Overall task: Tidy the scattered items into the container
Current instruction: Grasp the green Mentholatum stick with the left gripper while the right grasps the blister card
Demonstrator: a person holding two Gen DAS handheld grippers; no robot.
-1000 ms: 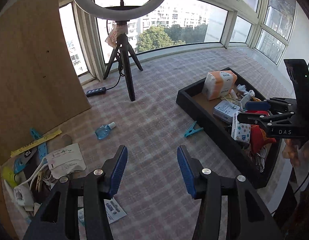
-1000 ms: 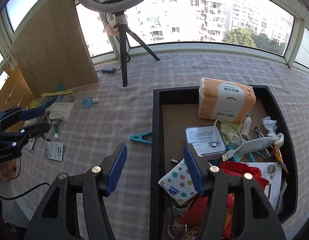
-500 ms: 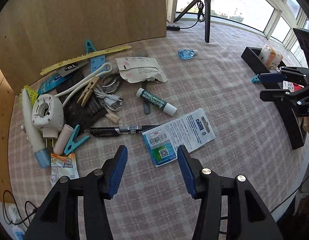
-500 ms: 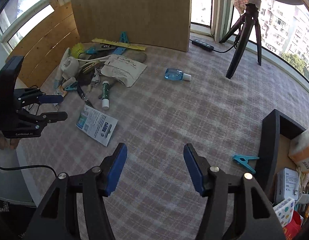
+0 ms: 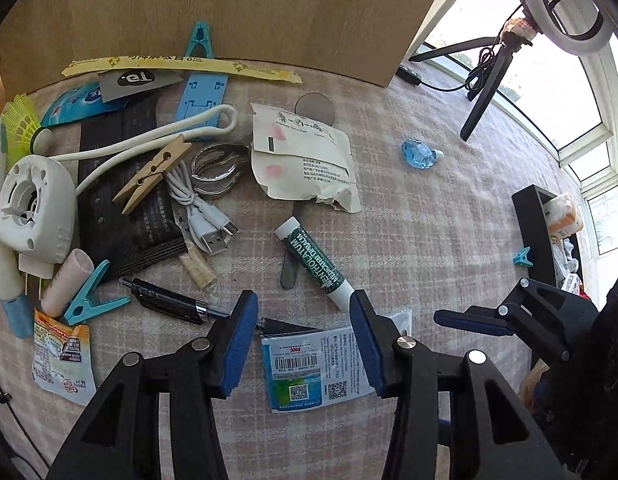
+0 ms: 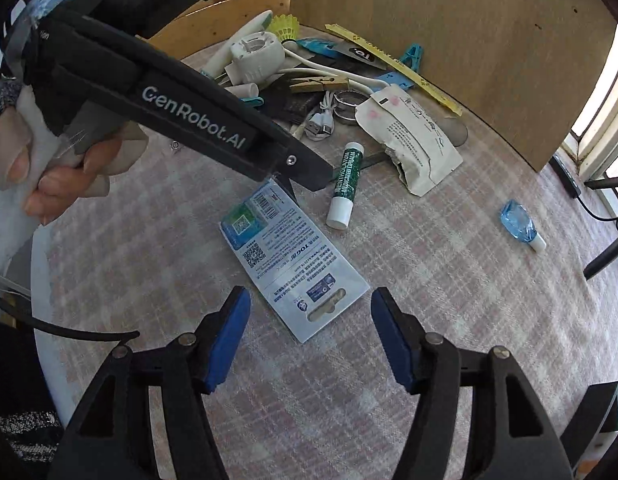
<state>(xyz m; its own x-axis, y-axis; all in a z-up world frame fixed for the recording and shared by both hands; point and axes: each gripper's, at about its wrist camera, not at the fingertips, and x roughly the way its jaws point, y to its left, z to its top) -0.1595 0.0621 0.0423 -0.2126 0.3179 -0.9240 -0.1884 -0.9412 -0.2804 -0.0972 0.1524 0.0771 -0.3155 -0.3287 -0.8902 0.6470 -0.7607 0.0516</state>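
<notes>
A: At lower centre of the left wrist view, flat on the bench [image 5: 429, 220]: printed card [image 5: 309, 368], top edge between the left tongs [image 5: 303, 304]. Closing, yet clamped on nothing.

B: And the right tongs [image 6: 309, 300]?

A: Spreading wider, empty, with the card's lower corner just ahead.

B: Handling?

A: Probably light, thin, bendy and glossy; awkward to pinch while flat. Better taken by a free short edge, one pad slid beneath.

B: Container [image 5: 529, 216]?

A: Far right of the left view, well apart.
</notes>
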